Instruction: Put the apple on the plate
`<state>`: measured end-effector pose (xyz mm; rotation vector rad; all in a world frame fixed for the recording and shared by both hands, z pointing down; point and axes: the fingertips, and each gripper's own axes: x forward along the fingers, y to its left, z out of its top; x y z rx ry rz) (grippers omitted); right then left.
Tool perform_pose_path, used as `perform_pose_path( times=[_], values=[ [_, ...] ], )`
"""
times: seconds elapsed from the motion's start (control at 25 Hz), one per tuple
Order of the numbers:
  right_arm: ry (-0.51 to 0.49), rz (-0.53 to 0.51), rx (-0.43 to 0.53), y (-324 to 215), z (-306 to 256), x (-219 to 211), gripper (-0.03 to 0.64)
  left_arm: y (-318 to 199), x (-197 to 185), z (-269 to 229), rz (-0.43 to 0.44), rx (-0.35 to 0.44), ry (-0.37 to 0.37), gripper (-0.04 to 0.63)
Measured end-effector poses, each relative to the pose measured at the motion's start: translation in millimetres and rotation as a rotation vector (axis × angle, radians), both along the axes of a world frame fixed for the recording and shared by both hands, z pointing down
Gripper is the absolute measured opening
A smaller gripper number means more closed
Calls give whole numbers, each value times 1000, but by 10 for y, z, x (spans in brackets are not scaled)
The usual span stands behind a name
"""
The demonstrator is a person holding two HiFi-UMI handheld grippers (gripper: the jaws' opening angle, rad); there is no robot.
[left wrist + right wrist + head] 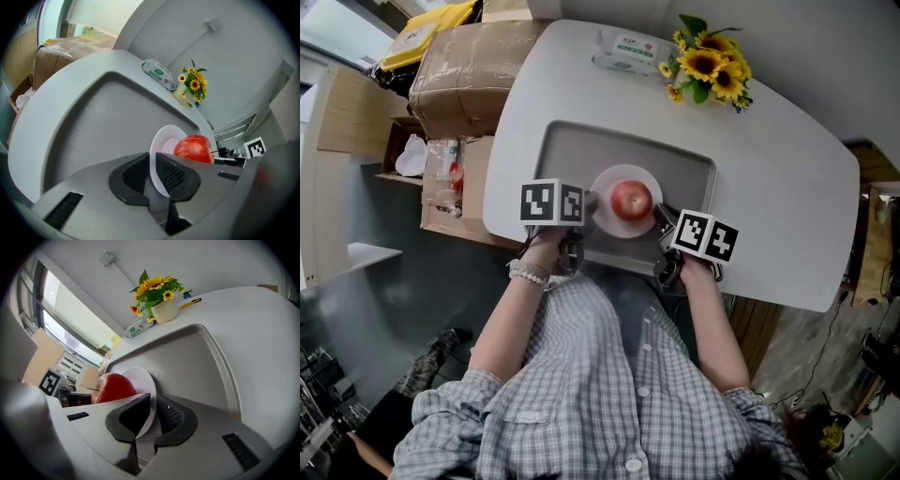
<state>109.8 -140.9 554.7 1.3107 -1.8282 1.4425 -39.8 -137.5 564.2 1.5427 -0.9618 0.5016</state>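
Observation:
A red apple (631,200) sits on a small white plate (607,221) over the grey tray (581,150). My left gripper (589,202) is shut on the plate's left rim, and my right gripper (661,217) is shut on its right rim. In the left gripper view the plate (164,138) edge is pinched between the black pads of the gripper (152,176), with the apple (193,148) just beyond. The right gripper view mirrors this: the plate (140,378) rim runs through the gripper (151,416), and the apple (112,387) lies to the left. I cannot tell whether the plate rests on the tray.
The tray lies on a white table (787,206). A vase of sunflowers (708,66) and a wipes pack (623,49) stand at the far edge. A taped cardboard box (459,70) sits off the table's left side. The person's torso is at the near edge.

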Motion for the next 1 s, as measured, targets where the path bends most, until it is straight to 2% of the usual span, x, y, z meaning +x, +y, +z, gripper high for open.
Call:
perform_pose_path(
  times=[0.32,0.56,0.64,0.76,0.84,1.0],
  values=[
    [-14,5,41,-2,-15,-28,49,-13,29,-9,29,-2,40,43],
    [-12,13,98,-64,-107,24,51,-110,-23,-117,17,45,79,67],
    [-15,39,138,-106,-188,69,51,-167,-84,-200,4,84,73,67],
    [-31,115,233,-183,-405,185,49,-264,-211,-352,-9,175,13,66],
    [-43,140,295,-212,-559,244,49,-326,-274,-489,-5,251,-17,40],
    [-7,57,444,-226,-922,214,46,-419,-252,-855,29,412,-3,15]
  ],
)
